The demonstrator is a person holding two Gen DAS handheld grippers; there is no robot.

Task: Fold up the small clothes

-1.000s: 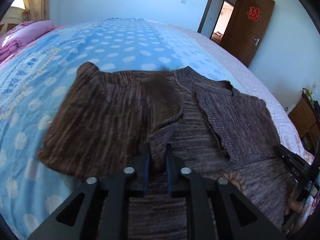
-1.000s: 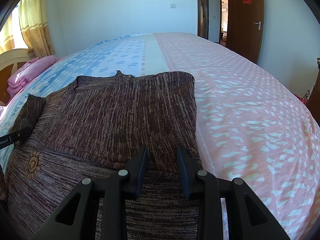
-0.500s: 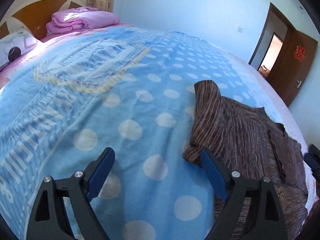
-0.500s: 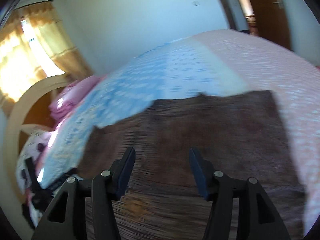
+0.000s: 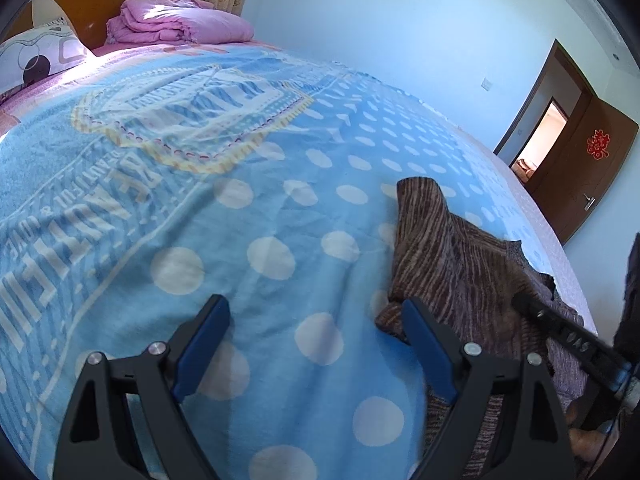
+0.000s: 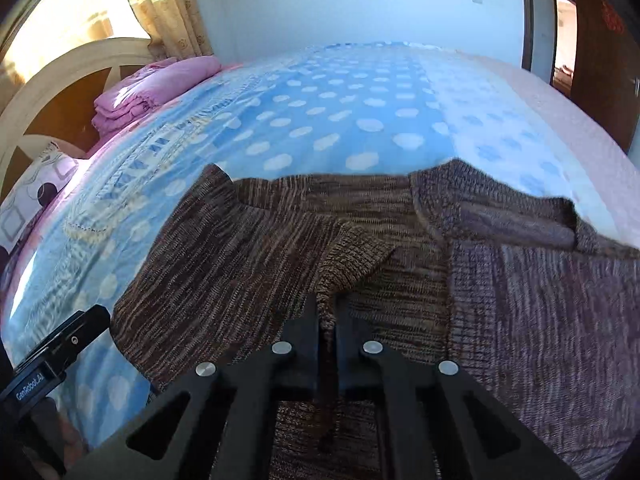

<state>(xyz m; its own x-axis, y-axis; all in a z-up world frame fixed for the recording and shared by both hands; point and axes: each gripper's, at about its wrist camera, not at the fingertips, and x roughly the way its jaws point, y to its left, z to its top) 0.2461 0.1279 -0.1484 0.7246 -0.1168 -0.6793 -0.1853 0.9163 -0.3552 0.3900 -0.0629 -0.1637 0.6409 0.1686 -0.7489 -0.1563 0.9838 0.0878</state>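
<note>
A brown knitted sweater (image 6: 248, 248) lies on the bed with its sleeves folded over the body. My right gripper (image 6: 327, 305) is shut on the pointed corner of the folded left sleeve, and cloth shows between the jaws. In the left wrist view the sweater (image 5: 460, 256) lies at the right. There my left gripper (image 5: 316, 314) stands wide open over the blue dotted blanket (image 5: 224, 216) with nothing between its fingers; its right finger (image 5: 424, 340) is beside the sweater's edge. The right gripper (image 5: 560, 332) reaches in over the sweater from the right.
A folded pink quilt (image 5: 180, 20) and a patterned pillow (image 5: 36, 56) lie by the headboard (image 6: 52, 92). The blanket's pink half (image 6: 560, 120) runs toward an open brown door (image 5: 580, 176). The left gripper's body (image 6: 60, 344) shows at the lower left.
My left gripper let go of the sleeve, opened wide and swung left over the blanket. My right gripper crossed the sweater to the left, opened, then shut on the folded sleeve's corner.
</note>
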